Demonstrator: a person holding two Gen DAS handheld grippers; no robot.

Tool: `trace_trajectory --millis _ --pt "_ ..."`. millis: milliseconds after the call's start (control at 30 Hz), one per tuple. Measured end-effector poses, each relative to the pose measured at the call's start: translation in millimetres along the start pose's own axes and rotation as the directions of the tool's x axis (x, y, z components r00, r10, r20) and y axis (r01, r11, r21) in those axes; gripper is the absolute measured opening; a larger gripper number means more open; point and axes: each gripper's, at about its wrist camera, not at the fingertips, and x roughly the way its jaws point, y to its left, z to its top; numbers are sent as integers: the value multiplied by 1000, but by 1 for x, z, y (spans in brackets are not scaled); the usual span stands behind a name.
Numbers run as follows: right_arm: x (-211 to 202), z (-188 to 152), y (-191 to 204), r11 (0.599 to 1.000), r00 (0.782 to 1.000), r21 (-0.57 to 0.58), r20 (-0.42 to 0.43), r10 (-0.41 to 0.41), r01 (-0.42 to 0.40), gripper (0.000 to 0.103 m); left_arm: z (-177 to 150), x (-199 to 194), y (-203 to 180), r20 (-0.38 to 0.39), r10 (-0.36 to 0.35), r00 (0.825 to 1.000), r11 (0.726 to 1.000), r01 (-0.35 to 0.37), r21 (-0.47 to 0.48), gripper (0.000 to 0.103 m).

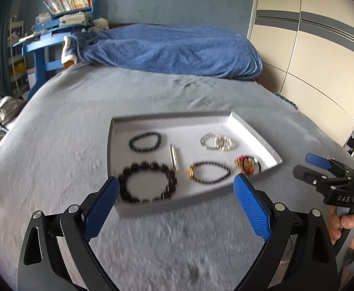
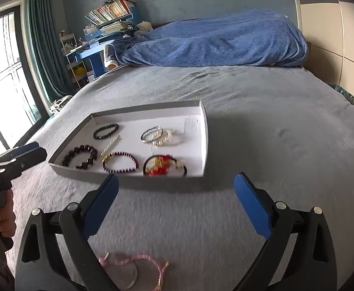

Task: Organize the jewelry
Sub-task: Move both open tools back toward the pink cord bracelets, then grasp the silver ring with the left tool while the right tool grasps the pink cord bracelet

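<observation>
A white shallow tray (image 1: 249,131) (image 2: 205,140) lies on the grey bed. In it are a large dark bead bracelet (image 1: 148,181) (image 2: 80,157), a small teal-black bracelet (image 1: 145,141) (image 2: 106,131), a silver bar (image 1: 173,156), a thin dark bracelet with a gold clasp (image 1: 209,172) (image 2: 120,162), silver and pearl bracelets (image 1: 217,141) (image 2: 158,134), and a red-gold piece (image 1: 247,165) (image 2: 163,166). A pink cord bracelet (image 2: 138,266) lies on the bed below my right gripper. My left gripper (image 1: 177,190) is open and empty before the tray. My right gripper (image 2: 177,191) is open and empty.
A blue blanket (image 1: 167,51) (image 2: 215,41) is heaped at the bed's far end. A blue desk with books (image 1: 55,31) stands at the left, by a window and curtain (image 2: 43,48). A wardrobe (image 1: 310,48) is at the right.
</observation>
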Motion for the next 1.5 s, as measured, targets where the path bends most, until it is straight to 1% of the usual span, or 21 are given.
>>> trace_trajectory --millis 200,367,500,633,733,833,867,900,933,1000,1100,1167,1233,1333,1367,1433,1500 --pt "-11 -24 -8 999 1000 23 -19 -25 25 96 -33 0 -1 -56 -13 998 999 11 -32 94" --pt "-16 -43 -15 997 997 48 -46 -56 58 96 -52 -1 -10 -89 -32 996 999 30 -19 94" --pt "-21 -51 -20 996 996 64 -55 -65 69 96 -59 -3 -24 -100 -56 993 998 58 14 94" --pt "-28 -58 -20 995 996 71 -57 -65 69 96 -62 -5 -38 -111 -97 989 994 101 39 94" --pt "-31 -63 -17 996 996 58 -66 -67 71 96 -65 -4 -51 -134 -136 982 988 145 56 94" --pt "-33 -66 -12 998 996 35 -73 -54 57 96 -68 -6 -64 -146 -161 976 981 175 86 93" --pt "-32 -67 -9 998 996 23 -79 -49 51 93 -70 -7 -67 -148 -162 976 980 177 93 93" --pt "-29 -68 -6 999 995 5 -92 -45 46 86 -70 -7 -70 -151 -162 975 979 178 97 93" --pt "-27 -70 -3 999 994 -8 -104 -44 44 82 -72 -7 -72 -153 -163 975 979 179 102 93" --pt "-23 -73 2 999 991 -31 -127 -42 39 68 -73 -8 -72 -155 -158 975 979 175 101 93" --pt "-19 -75 5 998 989 -46 -146 -40 33 62 -74 -8 -71 -159 -155 975 981 170 88 93" --pt "-18 -76 4 999 988 -40 -152 -39 33 61 -73 -6 -72 -164 -154 974 981 171 95 93" --pt "-18 -76 1 999 987 -24 -157 -38 34 58 -73 -6 -76 -169 -157 973 978 177 110 93" --pt "-16 -78 -2 999 984 -13 -170 -44 42 48 -73 -3 -87 -183 -165 969 971 193 144 93" --pt "-15 -79 -2 999 983 -15 -177 -46 44 44 -72 -1 -91 -189 -166 968 968 197 156 93" --pt "-14 -80 -1 999 982 -27 -183 -48 44 39 -71 1 -101 -199 -171 965 960 209 185 93" --pt "-14 -80 1 998 981 -39 -187 -48 42 31 -71 6 -108 -212 -169 962 955 214 208 92"
